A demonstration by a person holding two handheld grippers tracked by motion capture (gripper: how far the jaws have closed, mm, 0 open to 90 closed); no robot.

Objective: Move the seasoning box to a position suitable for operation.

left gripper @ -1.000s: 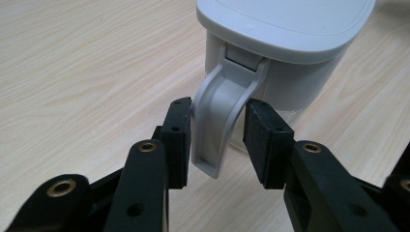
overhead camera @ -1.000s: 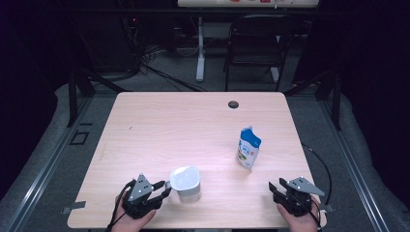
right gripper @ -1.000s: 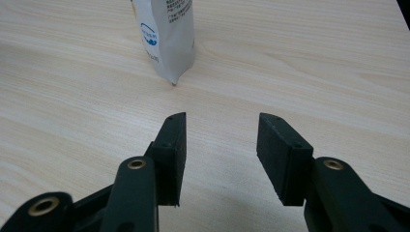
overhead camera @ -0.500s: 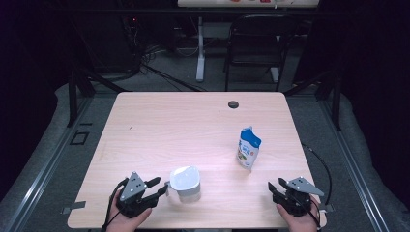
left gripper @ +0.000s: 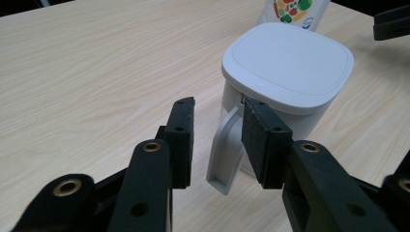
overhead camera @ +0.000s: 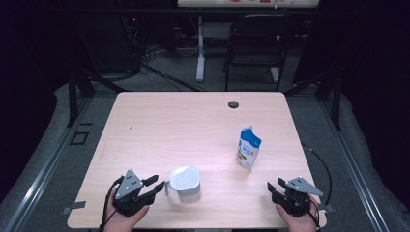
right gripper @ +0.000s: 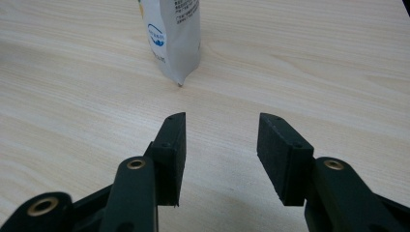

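Light wood-grain desk (overhead camera: 159,125) carried two things: a white plastic lidded jug with a side handle (overhead camera: 185,182) near the front edge left of centre, and an upright blue-and-white printed pouch (overhead camera: 248,148) farther back and to the right, well apart from the jug. Left tongs (overhead camera: 155,185) lay low at the desk's front left, held in a hand (overhead camera: 126,215), tips pointed at the jug's handle. In the left gripper view, the left tongs (left gripper: 216,116) had just been closing; the jug's grey-white loop handle (left gripper: 226,150) stood between the two black pads, right pad looked just against the handle and jug wall, left pad had a visible gap from the handle, so not clamped, jaws at middling width. Jug (left gripper: 290,72) sat upright, square rounded lid on, with the pouch's bottom (left gripper: 292,9) visible behind it. Right tongs (overhead camera: 275,187) sat at the desk's front right corner, held in the other hand (overhead camera: 296,220), cable trailing off the edge. In the right gripper view, right tongs (right gripper: 220,123) were parted at middling width with only bare desk between the pads, holding nothing; pouch (right gripper: 173,34) stood ahead of them, slightly left, apart from the tips.
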